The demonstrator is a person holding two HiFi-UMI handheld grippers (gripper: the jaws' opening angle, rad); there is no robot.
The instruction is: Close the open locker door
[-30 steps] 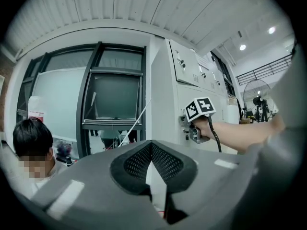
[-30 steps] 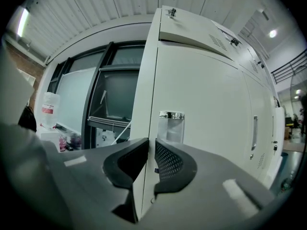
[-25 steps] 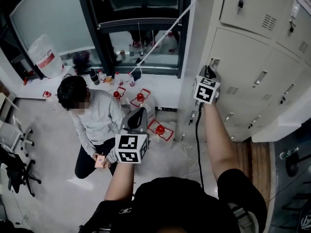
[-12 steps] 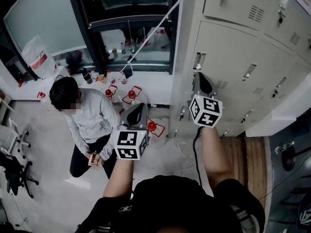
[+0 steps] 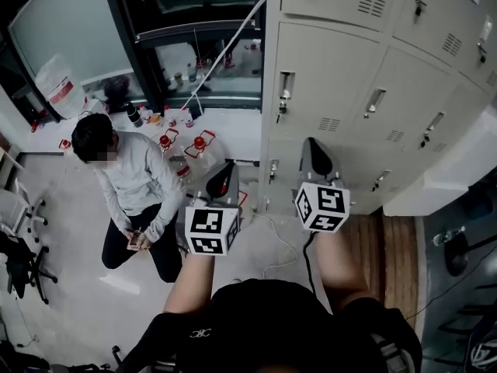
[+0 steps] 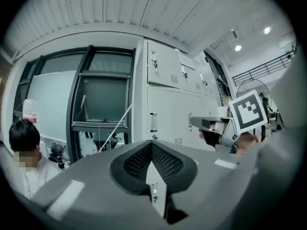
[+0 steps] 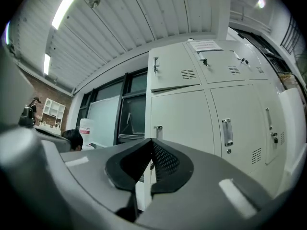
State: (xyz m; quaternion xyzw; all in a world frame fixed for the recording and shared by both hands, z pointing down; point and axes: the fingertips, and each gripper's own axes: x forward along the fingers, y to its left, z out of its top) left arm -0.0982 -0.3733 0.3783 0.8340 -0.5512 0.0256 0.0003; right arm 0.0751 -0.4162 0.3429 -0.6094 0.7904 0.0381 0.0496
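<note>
The grey lockers (image 5: 365,68) fill the right of the head view, and every door in sight lies flush. The nearest door (image 5: 330,92), with its handle (image 5: 285,92) at the left edge, is shut. My right gripper (image 5: 312,144) hangs in the air a little in front of the lockers, jaws shut on nothing. My left gripper (image 5: 229,169) floats to its left over the floor, also shut and empty. In the right gripper view the shut jaws (image 7: 151,150) face that door (image 7: 184,119). In the left gripper view the shut jaws (image 6: 151,146) point at the lockers (image 6: 165,104), with the right gripper (image 6: 204,124) beside them.
A person (image 5: 132,177) crouches on the floor at the left, holding a small object. Bottles and red stands (image 5: 182,142) sit by the dark window frame (image 5: 194,37). A cable (image 5: 283,247) trails over the floor near the locker base. An office chair (image 5: 19,255) stands at far left.
My right gripper has come away from the locker door's handle and drawn back. My left gripper has pulled back too. More of the locker front shows.
</note>
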